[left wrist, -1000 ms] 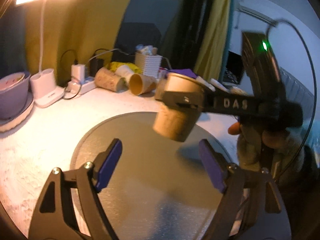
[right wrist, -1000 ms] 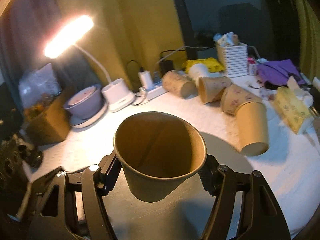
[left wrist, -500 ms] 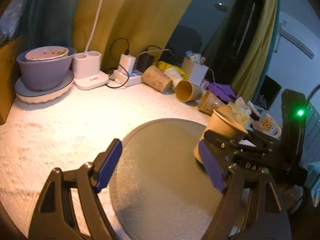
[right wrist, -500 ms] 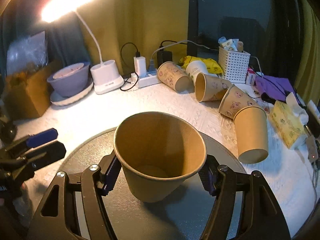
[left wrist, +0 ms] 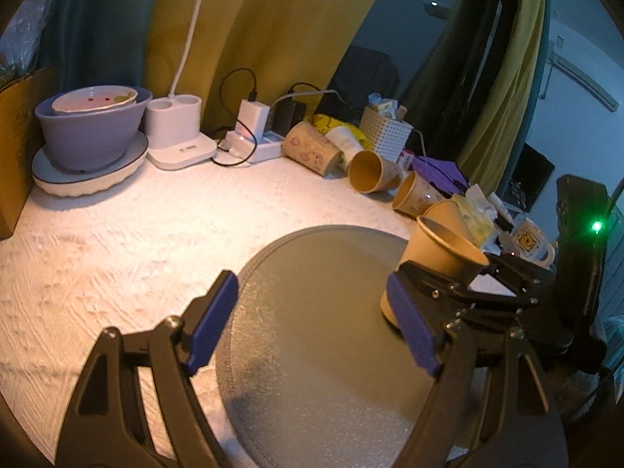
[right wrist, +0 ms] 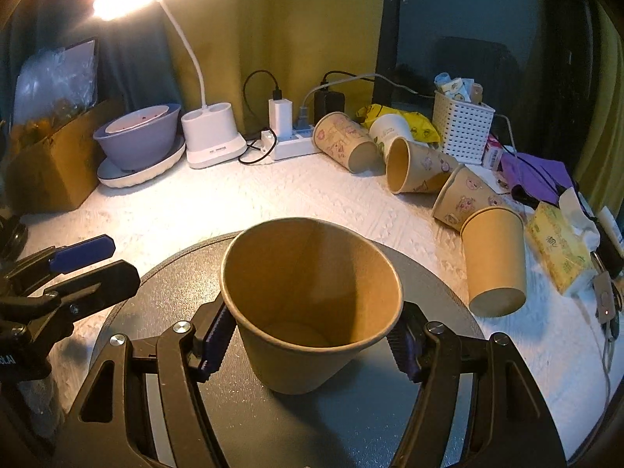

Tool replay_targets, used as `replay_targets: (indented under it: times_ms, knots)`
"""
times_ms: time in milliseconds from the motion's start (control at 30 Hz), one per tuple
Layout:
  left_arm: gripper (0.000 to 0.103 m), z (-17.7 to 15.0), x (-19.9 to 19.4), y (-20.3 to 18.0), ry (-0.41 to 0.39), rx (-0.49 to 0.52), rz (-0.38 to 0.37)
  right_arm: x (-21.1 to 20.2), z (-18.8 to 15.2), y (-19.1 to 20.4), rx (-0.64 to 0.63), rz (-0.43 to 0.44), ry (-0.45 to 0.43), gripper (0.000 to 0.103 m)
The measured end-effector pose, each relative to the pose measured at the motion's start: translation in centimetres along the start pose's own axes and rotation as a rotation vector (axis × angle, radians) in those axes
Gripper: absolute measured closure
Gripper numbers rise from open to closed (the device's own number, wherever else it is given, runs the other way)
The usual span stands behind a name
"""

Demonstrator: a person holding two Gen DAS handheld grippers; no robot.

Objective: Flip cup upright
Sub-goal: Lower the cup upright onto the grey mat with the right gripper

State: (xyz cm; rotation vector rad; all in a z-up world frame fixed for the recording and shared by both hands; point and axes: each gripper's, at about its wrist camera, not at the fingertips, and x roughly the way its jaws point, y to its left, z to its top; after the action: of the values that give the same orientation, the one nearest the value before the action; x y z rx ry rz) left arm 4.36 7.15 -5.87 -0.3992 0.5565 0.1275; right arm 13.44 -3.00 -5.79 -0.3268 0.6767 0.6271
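Observation:
A plain brown paper cup (right wrist: 312,304) stands mouth up on the round grey mat (right wrist: 436,292), its base touching the mat. My right gripper (right wrist: 308,341) is shut on the cup, one blue pad on each side below the rim. In the left wrist view the same cup (left wrist: 433,257) shows at the mat's right edge (left wrist: 312,312), held by the right gripper. My left gripper (left wrist: 312,327) is open and empty over the mat's near left part; it also shows at the left of the right wrist view (right wrist: 78,269).
Several paper cups (right wrist: 409,163) lie on their sides at the back right; one plain cup (right wrist: 495,257) stands upside down beside the mat. A lamp base (right wrist: 212,136), power strip (right wrist: 292,144), purple bowl (right wrist: 136,136), white basket (right wrist: 462,124) and tissue pack (right wrist: 561,249) line the table.
The right gripper has lowered the upright cup onto the mat. The left gripper has drawn back to the left, away from the cup.

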Motion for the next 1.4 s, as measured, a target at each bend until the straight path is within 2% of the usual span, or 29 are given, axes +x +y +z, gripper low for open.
replay_targets:
  times_ms: [333, 467, 767, 1167, 1400]
  knots:
    - [0.023, -0.2, 0.2, -0.4, 0.009, 0.013, -0.002, 0.1, -0.6, -0.2, -0.002, -0.003, 0.036, 0.031]
    - [0.023, -0.2, 0.2, -0.5, 0.004, 0.019, 0.0, -0.2, -0.9, -0.2, -0.015, -0.015, 0.034, 0.025]
    - [0.023, -0.3, -0.2, -1.1, -0.01, 0.053, 0.004, -1.8, -1.4, 0.1, -0.018, -0.015, 0.037, 0.025]
    - [0.023, -0.8, -2.7, -4.1, -0.125, 0.2, -0.025, -6.2, -2.5, -1.4, 0.015, -0.046, -0.001, 0.024]
    - [0.023, -0.7, -5.4, -5.8, -0.243, 0.272, -0.074, -9.6, -2.5, -2.4, 0.047, -0.075, -0.091, 0.025]
